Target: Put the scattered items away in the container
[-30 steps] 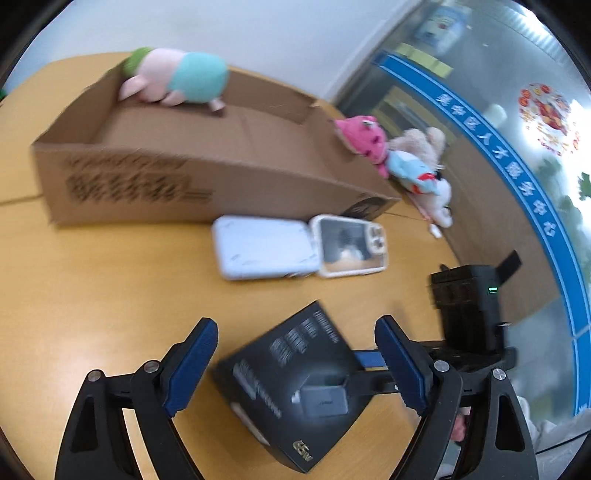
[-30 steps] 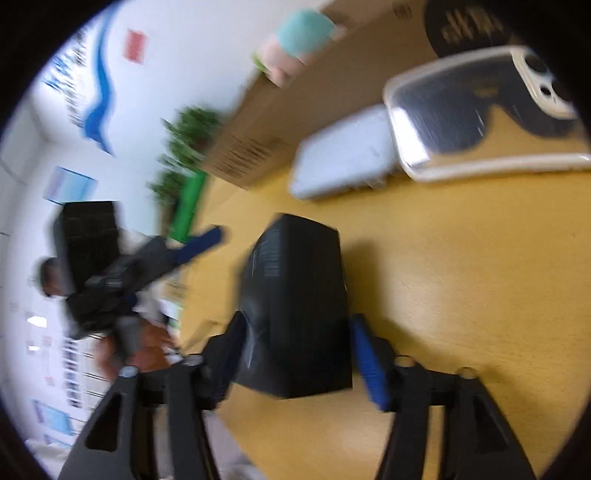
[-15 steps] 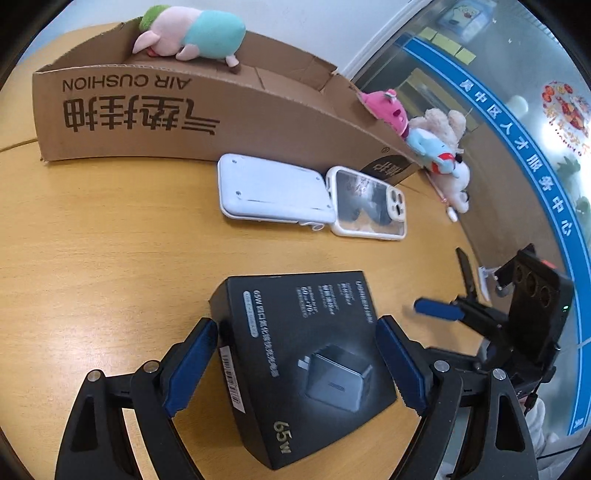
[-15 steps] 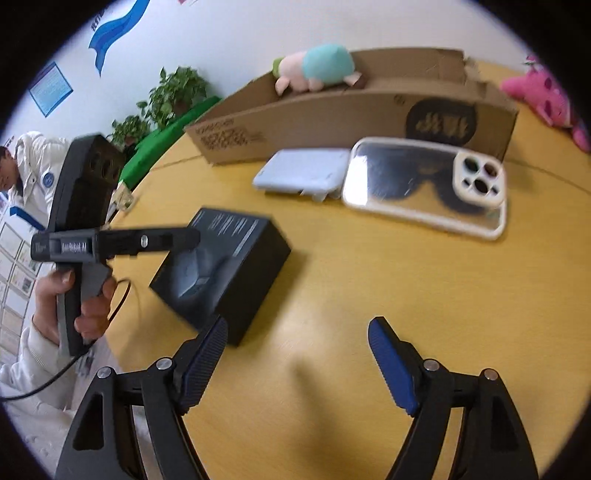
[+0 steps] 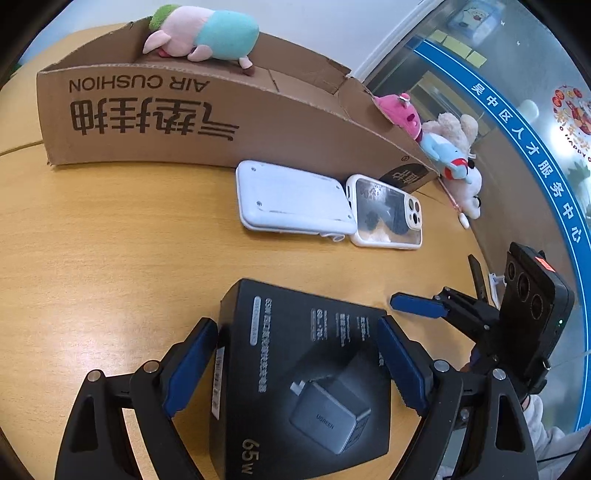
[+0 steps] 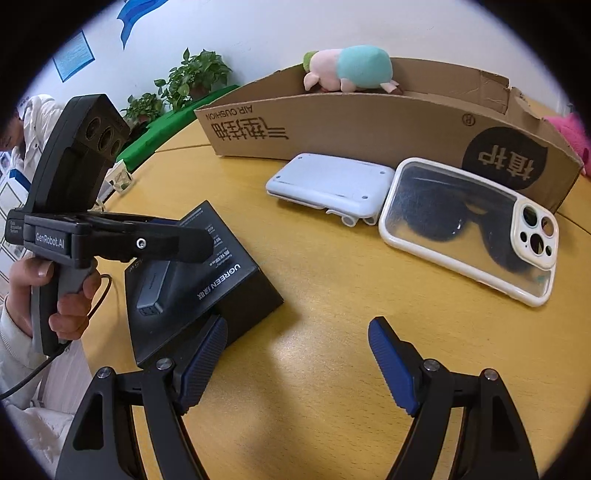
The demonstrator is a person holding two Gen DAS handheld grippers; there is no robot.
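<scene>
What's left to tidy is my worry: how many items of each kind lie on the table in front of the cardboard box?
Black charger box: 1
White flat device: 1
Phone case: 1
Total: 3

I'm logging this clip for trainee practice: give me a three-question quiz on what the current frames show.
1. True or false: the black rectangular charger box sits between the open fingers of the left tongs.
2. What lies on the far rim of the brown cardboard container? A) pink and teal plush toy B) clear white-rimmed phone case C) white flat rectangular device
3. Fill in: the right tongs are ___ and hold nothing.

Key: 1 true; 2 A; 3 open.
</scene>
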